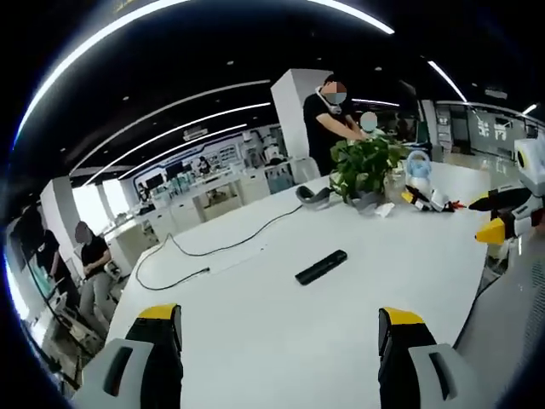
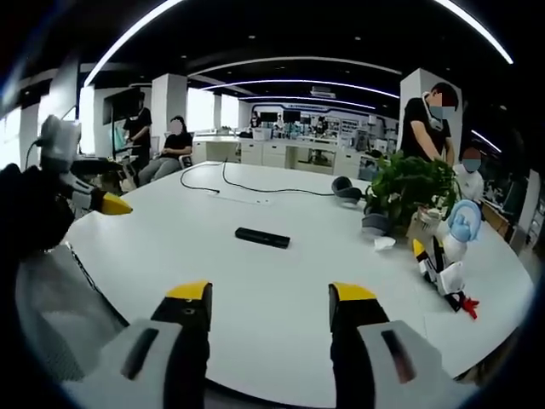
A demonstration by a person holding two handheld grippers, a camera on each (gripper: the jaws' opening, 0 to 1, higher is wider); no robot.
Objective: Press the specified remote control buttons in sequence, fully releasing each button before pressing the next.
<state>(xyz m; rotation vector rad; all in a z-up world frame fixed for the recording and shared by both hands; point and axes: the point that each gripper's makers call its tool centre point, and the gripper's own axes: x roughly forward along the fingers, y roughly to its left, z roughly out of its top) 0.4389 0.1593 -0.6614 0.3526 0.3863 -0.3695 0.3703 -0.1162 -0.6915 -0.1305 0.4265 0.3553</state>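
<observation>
A slim black remote control point(image 1: 321, 267) lies flat on the white table point(image 1: 255, 332), well ahead of my left gripper point(image 1: 281, 317), whose yellow-tipped jaws stand wide apart with nothing between them. In the right gripper view the same remote point(image 2: 262, 238) lies mid-table, beyond my right gripper point(image 2: 270, 296), which is open and empty too. The right gripper point(image 1: 502, 217) also enters the left gripper view at the right edge. The left gripper point(image 2: 98, 203) enters the right gripper view at the left.
A black cable point(image 1: 204, 251) snakes over the table's far left. A potted plant point(image 1: 366, 166), a grey headset point(image 1: 313, 195), crumpled paper point(image 2: 384, 243) and toy figures point(image 2: 447, 247) stand at the far side. People stand and sit beyond the table point(image 2: 174, 145).
</observation>
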